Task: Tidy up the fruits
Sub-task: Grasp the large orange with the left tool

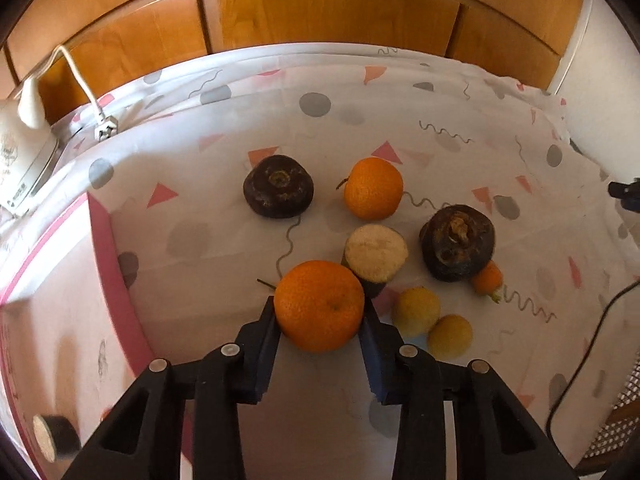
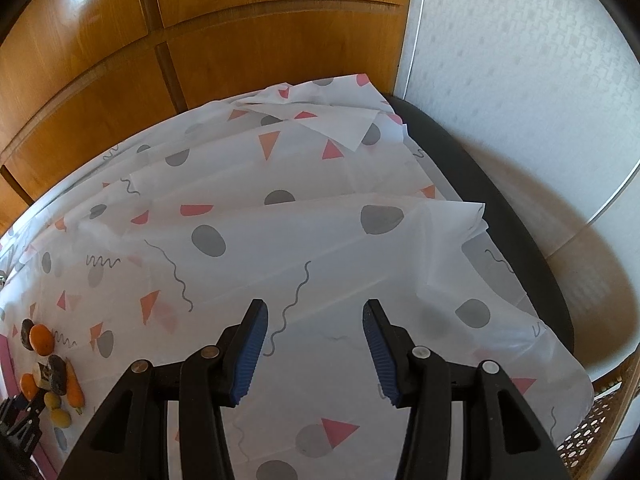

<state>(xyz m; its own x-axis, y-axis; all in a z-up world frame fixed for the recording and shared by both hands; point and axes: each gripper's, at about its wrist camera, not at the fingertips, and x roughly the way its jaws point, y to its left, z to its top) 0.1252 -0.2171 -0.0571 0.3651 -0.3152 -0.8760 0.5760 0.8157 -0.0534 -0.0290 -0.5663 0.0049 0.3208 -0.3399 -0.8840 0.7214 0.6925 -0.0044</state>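
The left gripper [image 1: 320, 316] is clenched around an orange [image 1: 320, 306], its two blue pads pressing the fruit's sides just above the patterned cloth [image 1: 224, 248] that covers the tabletop. Whether the orange has left the cloth cannot be told from this view. Right behind it lies a cut piece with a pale face [image 1: 376, 254], touching or nearly touching the orange. Beyond that sit a second orange [image 1: 373, 188] and two dark round roots, one to the left [image 1: 279, 186] and one to the right [image 1: 458, 242]. A small carrot [image 1: 487, 278] rests against the right root, and two small yellow fruits [image 1: 416, 306] lie side by side just right of the gripper. A pink-edged bin [image 1: 116, 280] stands close on the left, with one cut dark piece [image 1: 54, 436] already inside.

The right gripper [image 2: 314, 344] hangs released over bare cloth, well away from the pile, holding nothing.

The step in hand looks like picking the first orange. The next move calls for a clean lift clear of the cut piece, then a carry to wherever the oranges belong, likely the bin.
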